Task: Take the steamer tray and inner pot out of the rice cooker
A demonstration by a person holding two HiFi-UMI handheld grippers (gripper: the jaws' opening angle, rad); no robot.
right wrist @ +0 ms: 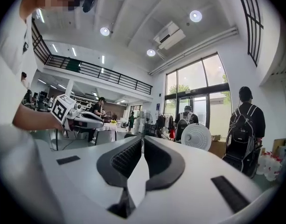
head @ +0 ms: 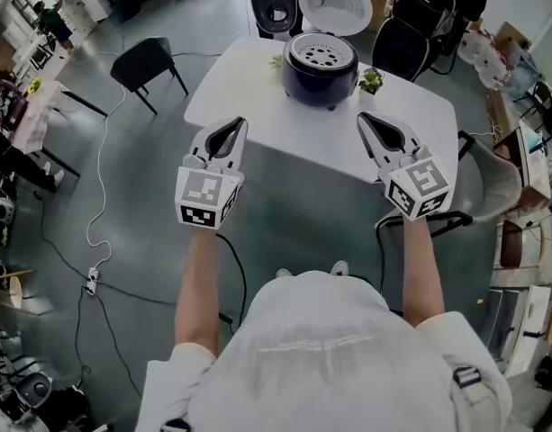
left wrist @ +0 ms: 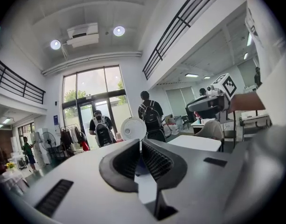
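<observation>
Both my tools are pinched shut and empty: left gripper (head: 240, 122) and right gripper (head: 362, 116) hover at the near edge of the white table (head: 244, 84). On it the dark round rice cooker (head: 321, 81) stands open, with the pale perforated steamer tray (head: 320, 56) seated inside.

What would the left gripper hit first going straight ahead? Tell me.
Probably the dark blue round rice cooker on the white table: the left gripper, jaws shut, aims at it, its raised white lid showing just past the tips. The gap before it looks free; depth is unclear.
</observation>
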